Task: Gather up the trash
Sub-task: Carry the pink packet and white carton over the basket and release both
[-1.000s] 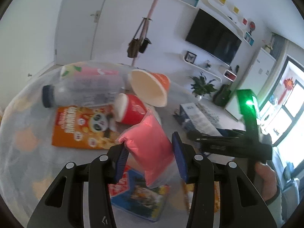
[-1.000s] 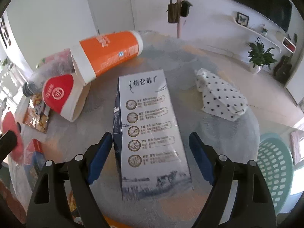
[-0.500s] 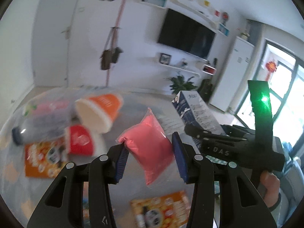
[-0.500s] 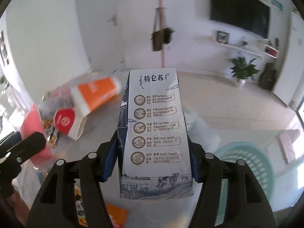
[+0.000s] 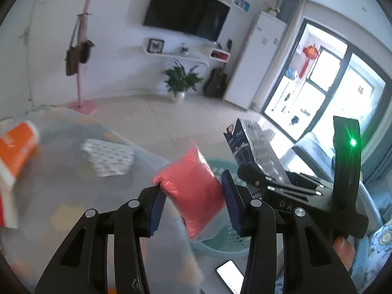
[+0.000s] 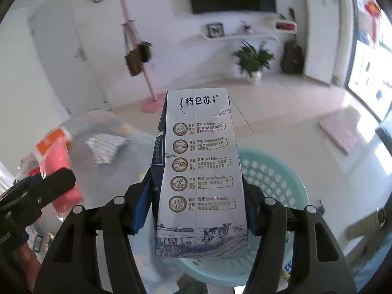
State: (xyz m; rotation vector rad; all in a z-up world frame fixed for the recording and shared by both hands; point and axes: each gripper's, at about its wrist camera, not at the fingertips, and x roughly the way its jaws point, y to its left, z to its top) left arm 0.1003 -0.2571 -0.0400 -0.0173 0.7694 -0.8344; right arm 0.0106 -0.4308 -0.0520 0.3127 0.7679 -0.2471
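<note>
Carrying both loads over the basket comes first: the right gripper has its fingers clamped on the carton, above the basket's near rim, and the left gripper pinches the pink pouch beside it. Centre each before letting go, lest either drop outside.

My right gripper clamps the milk carton above the turquoise basket.
</note>
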